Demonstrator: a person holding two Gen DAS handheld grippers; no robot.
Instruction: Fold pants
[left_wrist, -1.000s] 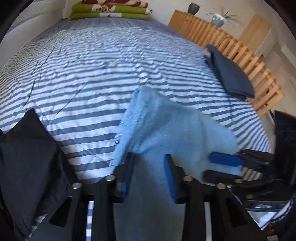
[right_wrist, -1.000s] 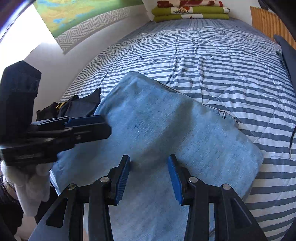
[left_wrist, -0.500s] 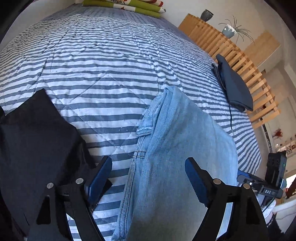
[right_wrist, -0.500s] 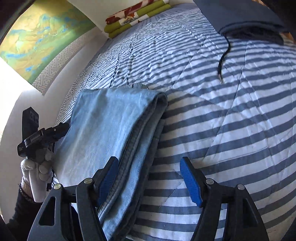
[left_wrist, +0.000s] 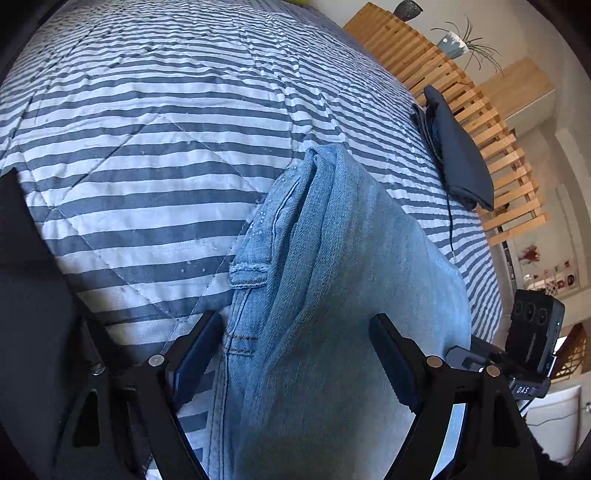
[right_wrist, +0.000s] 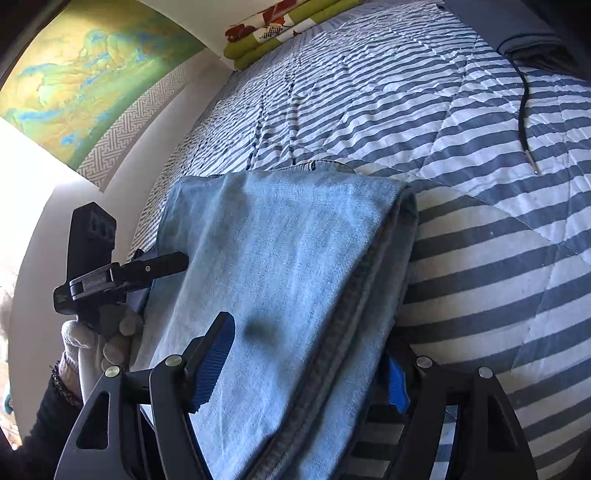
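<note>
Left tongs (left_wrist: 295, 354) are spread wide, pads clear of the folded light-blue denim pants (left_wrist: 343, 295) lying on the blue-and-white striped quilted bed (left_wrist: 147, 147). Right tongs (right_wrist: 306, 365) have just been opening, denim between unpinched. Edges should be squared, layers pressed flat; the stack looks bulky.

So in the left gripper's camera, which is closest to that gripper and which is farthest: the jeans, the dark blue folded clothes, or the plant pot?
1. Jeans: between the open fingers of the left gripper.
2. Dark blue folded clothes: farther off, at the bed's right edge.
3. Plant pot: farthest, top right, beyond the wooden slats.
</note>
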